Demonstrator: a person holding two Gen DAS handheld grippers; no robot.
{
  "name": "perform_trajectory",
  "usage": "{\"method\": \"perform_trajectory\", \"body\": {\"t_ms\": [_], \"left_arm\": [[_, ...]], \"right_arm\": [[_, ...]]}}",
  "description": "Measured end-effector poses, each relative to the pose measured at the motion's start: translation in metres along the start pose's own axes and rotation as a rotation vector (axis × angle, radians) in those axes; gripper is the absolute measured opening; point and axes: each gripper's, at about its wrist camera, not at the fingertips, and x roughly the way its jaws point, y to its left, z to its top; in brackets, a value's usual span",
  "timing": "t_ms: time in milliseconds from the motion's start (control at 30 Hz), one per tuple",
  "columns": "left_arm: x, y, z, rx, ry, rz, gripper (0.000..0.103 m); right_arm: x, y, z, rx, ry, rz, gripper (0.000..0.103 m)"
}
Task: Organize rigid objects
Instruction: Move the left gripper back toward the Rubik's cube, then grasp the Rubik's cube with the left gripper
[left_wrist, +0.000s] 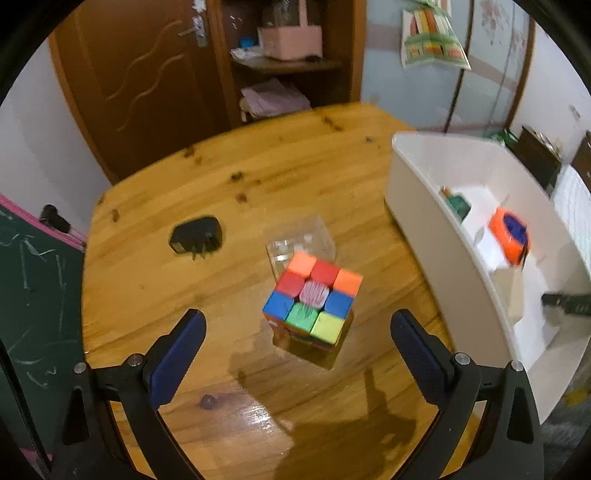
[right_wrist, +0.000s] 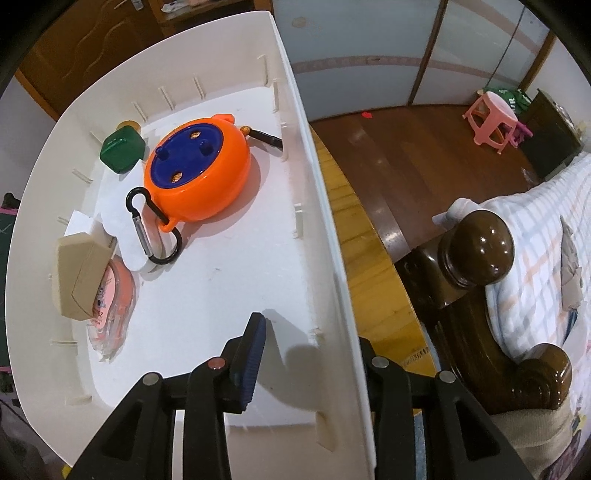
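A multicoloured puzzle cube (left_wrist: 312, 301) sits on the wooden table (left_wrist: 155, 288), just ahead of my left gripper (left_wrist: 298, 321), which is open wide with its blue-padded fingers (left_wrist: 184, 343) to either side and short of it. A clear plastic box (left_wrist: 299, 240) lies right behind the cube and a black plug adapter (left_wrist: 195, 238) to its left. My right gripper (right_wrist: 312, 332) straddles the near wall of the white bin (right_wrist: 325, 184). One of its fingers (right_wrist: 253, 354) is inside, visibly apart from the wall; the other is hidden behind the wall.
The bin (left_wrist: 424, 221) stands at the table's right edge. It holds an orange-and-blue round reel (right_wrist: 197, 173), a green box (right_wrist: 120, 149), a black carabiner (right_wrist: 147, 229), a beige box (right_wrist: 79, 277) and a pink packet (right_wrist: 114, 295). A dark wooden bedpost (right_wrist: 476, 251) is right of the bin.
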Motion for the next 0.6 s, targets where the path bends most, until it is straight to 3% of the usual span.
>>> {"method": "perform_trajectory", "body": {"t_ms": [233, 600], "left_arm": [[0.040, -0.009, -0.008, 0.078, 0.062, 0.014, 0.100], [0.065, -0.015, -0.006, 0.111, 0.047, 0.009, 0.100]], "right_arm": [[0.000, 0.000, 0.000, 0.011, 0.006, -0.015, 0.040], [-0.002, 0.002, 0.000, 0.022, 0.013, -0.027, 0.040]]}}
